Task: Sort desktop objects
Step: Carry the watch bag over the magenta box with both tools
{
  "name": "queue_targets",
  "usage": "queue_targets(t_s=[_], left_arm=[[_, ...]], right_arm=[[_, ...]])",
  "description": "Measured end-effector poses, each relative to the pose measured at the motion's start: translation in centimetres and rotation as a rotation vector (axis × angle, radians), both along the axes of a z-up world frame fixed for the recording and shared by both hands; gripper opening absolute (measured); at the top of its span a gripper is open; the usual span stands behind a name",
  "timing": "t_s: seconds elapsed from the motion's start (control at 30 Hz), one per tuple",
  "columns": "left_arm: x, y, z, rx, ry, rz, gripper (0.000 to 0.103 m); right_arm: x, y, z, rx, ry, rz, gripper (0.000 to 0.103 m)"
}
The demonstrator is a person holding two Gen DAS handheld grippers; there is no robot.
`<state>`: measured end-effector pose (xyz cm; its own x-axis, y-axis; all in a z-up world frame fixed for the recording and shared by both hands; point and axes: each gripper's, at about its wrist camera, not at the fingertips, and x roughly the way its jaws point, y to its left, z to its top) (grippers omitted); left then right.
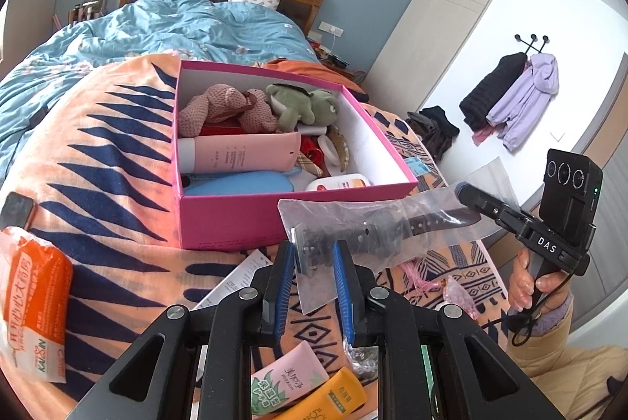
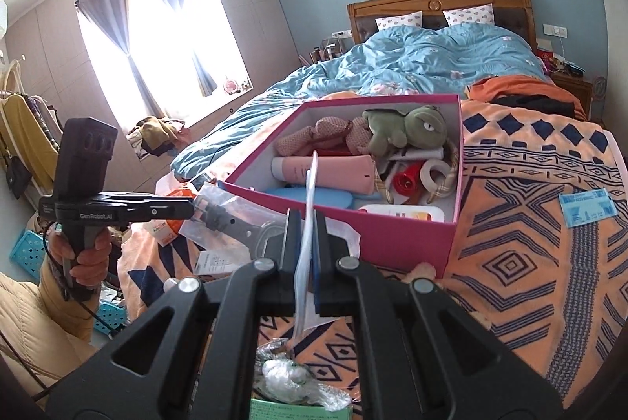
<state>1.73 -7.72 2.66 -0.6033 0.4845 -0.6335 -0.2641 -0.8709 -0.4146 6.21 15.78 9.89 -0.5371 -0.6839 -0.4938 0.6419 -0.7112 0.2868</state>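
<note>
A clear plastic bag with a dark watch strap (image 1: 376, 227) hangs in the air in front of the pink box (image 1: 235, 220). My left gripper (image 1: 313, 257) stands around the bag's buckle end, its blue pads (image 1: 340, 263) slightly apart from it. My right gripper (image 2: 308, 223) is shut on the bag's other end, seen edge-on as a thin sheet (image 2: 310, 192); it also shows in the left wrist view (image 1: 471, 198). The pink box (image 2: 392, 235) holds plush toys (image 1: 274, 106), a pink tube (image 1: 243, 153) and other items.
The box stands on an orange patterned blanket (image 2: 530, 263) on the bed. An orange tissue pack (image 1: 35, 306) lies at left; tubes (image 1: 306, 384) and a crumpled plastic wrapper (image 2: 290, 380) lie below the grippers. A blue card (image 2: 586, 210) lies right of the box.
</note>
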Motion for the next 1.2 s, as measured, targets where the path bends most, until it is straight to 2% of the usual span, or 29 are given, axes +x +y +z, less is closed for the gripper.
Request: queue_targets(t_s=[1.2], left_arm=[[-2.0, -1.5, 1.9, -0.009, 0.044, 0.057, 0.019]], right_arm=[[-3.0, -2.5, 2.6, -0.001, 0.06, 0.039, 0.006]])
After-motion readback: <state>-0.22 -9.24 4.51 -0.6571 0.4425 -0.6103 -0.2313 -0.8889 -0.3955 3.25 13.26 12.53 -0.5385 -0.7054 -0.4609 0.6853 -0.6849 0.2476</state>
